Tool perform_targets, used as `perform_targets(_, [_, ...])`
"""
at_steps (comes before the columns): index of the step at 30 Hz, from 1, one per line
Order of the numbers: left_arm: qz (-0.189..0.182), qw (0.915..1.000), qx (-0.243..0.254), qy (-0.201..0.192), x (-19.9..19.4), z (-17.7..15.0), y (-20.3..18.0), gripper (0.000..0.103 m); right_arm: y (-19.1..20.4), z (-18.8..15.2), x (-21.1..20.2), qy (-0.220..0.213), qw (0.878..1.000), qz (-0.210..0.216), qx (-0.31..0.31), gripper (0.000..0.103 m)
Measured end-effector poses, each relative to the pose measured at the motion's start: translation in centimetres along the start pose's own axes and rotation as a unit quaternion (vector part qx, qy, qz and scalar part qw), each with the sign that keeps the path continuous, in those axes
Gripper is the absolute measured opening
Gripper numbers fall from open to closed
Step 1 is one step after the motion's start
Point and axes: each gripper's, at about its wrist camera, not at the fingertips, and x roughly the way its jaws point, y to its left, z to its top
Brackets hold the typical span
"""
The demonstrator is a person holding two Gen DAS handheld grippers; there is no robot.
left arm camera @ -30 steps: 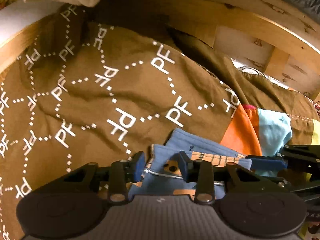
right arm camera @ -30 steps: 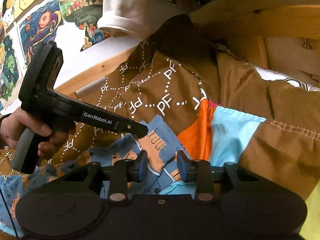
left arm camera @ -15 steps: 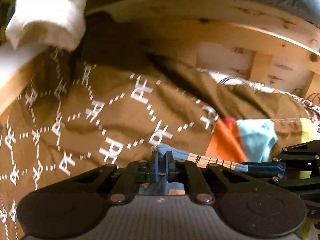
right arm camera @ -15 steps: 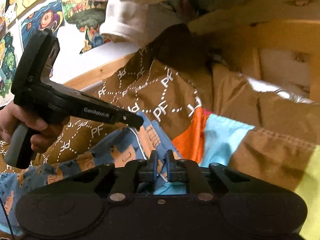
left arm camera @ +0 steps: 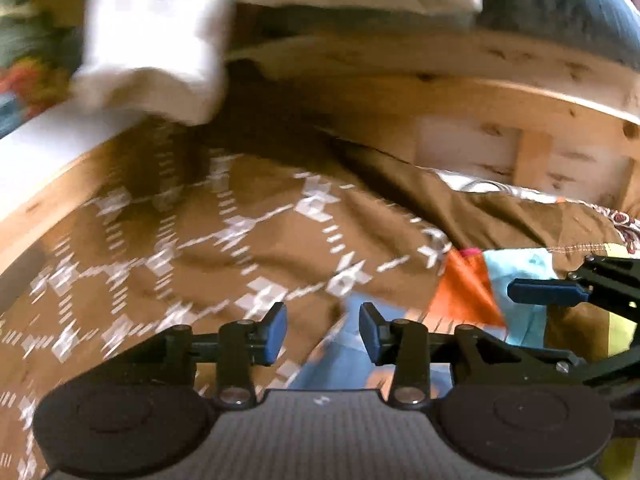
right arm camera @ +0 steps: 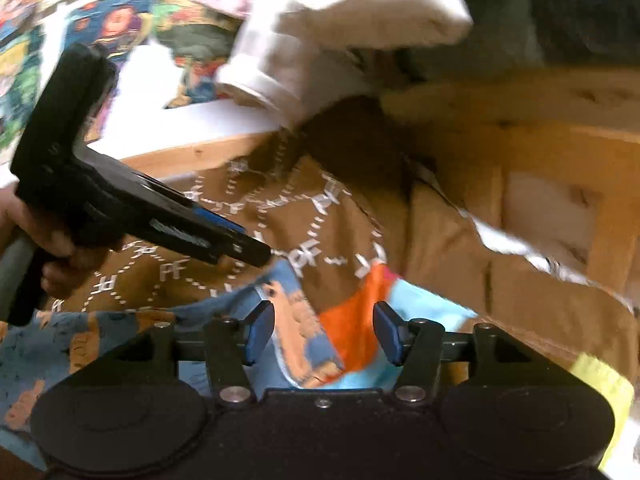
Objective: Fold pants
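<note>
Blurred brown bedspread [left arm camera: 224,264] print reads "PF" only in the right wrist view. Blue patterned pants [right arm camera: 288,320] lie at lower centre, partly hidden by both devices. Left gripper [left arm camera: 322,330] and right gripper [right arm camera: 323,332] have just been opening; pads grip nothing.

My claw [left arm camera: 322,330]: jaws just sprung apart, nothing pinched between my blue pads [left arm camera: 276,330].
Pants [left arm camera: 340,354]: blue cloth lying below the gap, at six o'clock.
Blanket [left arm camera: 224,248]: brown, white pattern, blurred, nine o'clock.
Other gripper [left arm camera: 560,292]: poking in at three o'clock.
Bed frame [left arm camera: 460,96]: wooden, twelve o'clock.
</note>
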Motion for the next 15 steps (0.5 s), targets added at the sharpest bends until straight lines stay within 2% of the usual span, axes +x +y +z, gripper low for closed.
perform_targets(3, [0.032,0.9985,-0.043,0.013,-2.7,-3.6,1.8,0.045,0.8,-0.3,0.4,0.015,0.999,0.031,-0.015,0.056])
perform_targets(7, [0.07,0.9919,-0.092,0.052,-5.9,-9.6,3.8,0.045,1.8,-0.6,1.2,0.035,0.997,0.056,-0.035,0.055])
perform_targets(10, [0.116,0.9833,-0.116,0.078,-7.9,-13.5,5.3,0.045,2.0,-1.1,2.6,0.078,0.996,0.031,-0.04,0.051])
perform_targets(11, [0.127,0.9804,-0.122,0.088,-8.5,-14.4,5.8,0.045,1.9,-1.2,3.0,0.086,0.995,0.023,-0.038,0.046])
perform_targets(12, [0.131,0.9787,-0.129,0.091,-9.5,-15.4,6.5,0.045,1.9,-1.3,3.0,0.086,0.995,0.018,-0.037,0.046])
perform_targets(13, [0.135,0.9777,-0.136,0.086,-10.6,-16.1,7.3,0.045,2.0,-1.3,2.9,0.084,0.996,0.016,-0.038,0.046])
perform_targets(15, [0.145,0.9761,-0.148,0.066,-13.0,-16.8,8.9,0.045,2.7,-1.2,2.3,0.074,0.996,0.01,-0.039,0.055])
